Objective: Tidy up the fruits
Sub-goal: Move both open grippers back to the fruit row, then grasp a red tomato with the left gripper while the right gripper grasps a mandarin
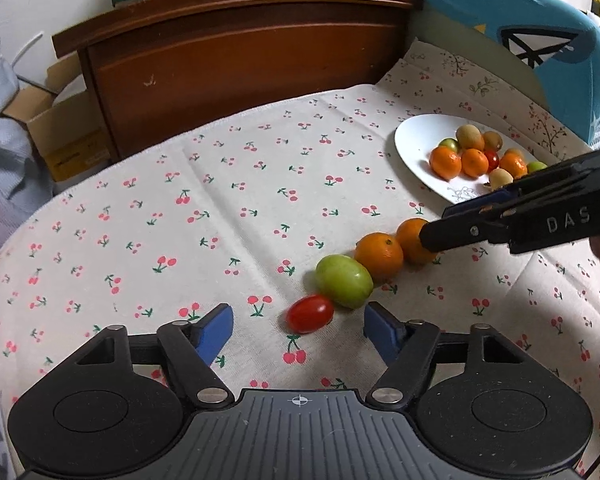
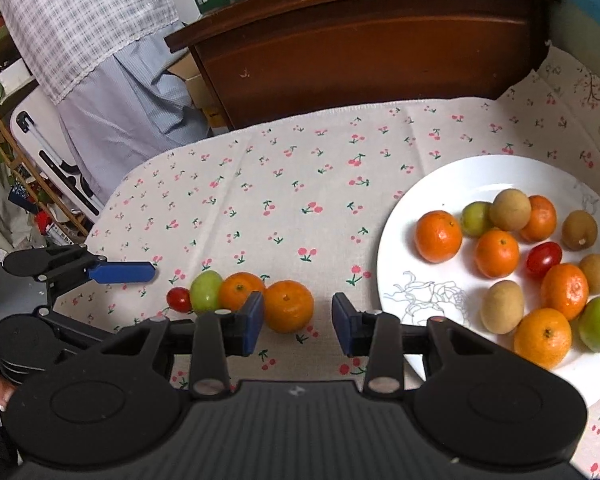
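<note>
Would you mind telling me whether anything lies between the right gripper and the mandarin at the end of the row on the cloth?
Nothing visible does. The right gripper has its jaws open, and the end mandarin sits just ahead between them, by the left pad. The second mandarin is beside it, not in the way. The plate lies off to the right.

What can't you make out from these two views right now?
- Left wrist view: the black right gripper covers part of the end orange mandarin; contact cannot be told.
- Left wrist view: the same gripper hides the near edge of the white round plate.
- Right wrist view: the plate is cut off by the right edge.
</note>
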The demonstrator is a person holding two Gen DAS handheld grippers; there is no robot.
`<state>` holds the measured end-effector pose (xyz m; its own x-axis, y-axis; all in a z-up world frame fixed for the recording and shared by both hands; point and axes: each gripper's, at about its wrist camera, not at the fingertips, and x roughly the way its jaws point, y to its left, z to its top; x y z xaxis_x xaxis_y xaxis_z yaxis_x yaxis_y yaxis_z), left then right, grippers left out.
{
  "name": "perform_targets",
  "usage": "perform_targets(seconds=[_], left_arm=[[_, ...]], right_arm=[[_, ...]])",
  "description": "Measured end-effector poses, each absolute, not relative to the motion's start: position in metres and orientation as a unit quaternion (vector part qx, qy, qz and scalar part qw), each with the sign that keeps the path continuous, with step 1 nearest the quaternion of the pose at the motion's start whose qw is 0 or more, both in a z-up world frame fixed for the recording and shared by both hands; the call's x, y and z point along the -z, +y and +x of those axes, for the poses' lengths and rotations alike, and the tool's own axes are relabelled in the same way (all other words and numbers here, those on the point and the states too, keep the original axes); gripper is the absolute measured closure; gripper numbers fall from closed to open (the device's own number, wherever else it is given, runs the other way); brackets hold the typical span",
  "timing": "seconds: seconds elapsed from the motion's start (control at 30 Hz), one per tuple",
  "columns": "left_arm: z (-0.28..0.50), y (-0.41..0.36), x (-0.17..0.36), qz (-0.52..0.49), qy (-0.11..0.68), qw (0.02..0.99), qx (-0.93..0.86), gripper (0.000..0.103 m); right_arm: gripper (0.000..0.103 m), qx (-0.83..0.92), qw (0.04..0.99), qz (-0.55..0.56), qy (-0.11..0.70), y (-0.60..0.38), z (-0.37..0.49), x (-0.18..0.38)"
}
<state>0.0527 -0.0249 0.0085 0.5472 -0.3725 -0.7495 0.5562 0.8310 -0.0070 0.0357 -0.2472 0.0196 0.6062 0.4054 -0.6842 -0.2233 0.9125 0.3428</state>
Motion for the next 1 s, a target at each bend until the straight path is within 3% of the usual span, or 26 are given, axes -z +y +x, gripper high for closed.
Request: perform_targets(seconds=[0.13,0.27,0.37,0.57,0.77,1.0], left_arm=[[0.056,-0.028,-0.006,0.119,0.392,0.87,0.275,0.039],[0.055,-0.032,-0.006,0.126,0.386,0.867,0.289,0.057],[0.055,-0.032,-0.007,0.121,0.385,0.866,0.295,0.062],[0.054,-0.031,-0.008,0.12,0.387,0.865,0.297,0.072],[0.053,-0.03,-0.009,0.119,0.391,0.864,0.295,0.08],[0.052,-0.028,-0.011,0.114,0.397,0.865,0.285,0.081]], right_arm=[[0.058,-0.177,0.889,0.105,0.409,-0.243,0.038,-0.016],[0.058,-0.178,0.89,0.095,0.408,-0.239,0.038,-0.014],[0.058,-0.178,0.891,0.088,0.409,-0.235,0.038,-0.012],[0.071,-0.186,0.892,0.087,0.404,-0.234,0.037,-0.012],[0.072,-0.183,0.89,0.089,0.407,-0.235,0.037,-0.012],[0.072,-0.182,0.89,0.095,0.408,-0.238,0.036,-0.015]])
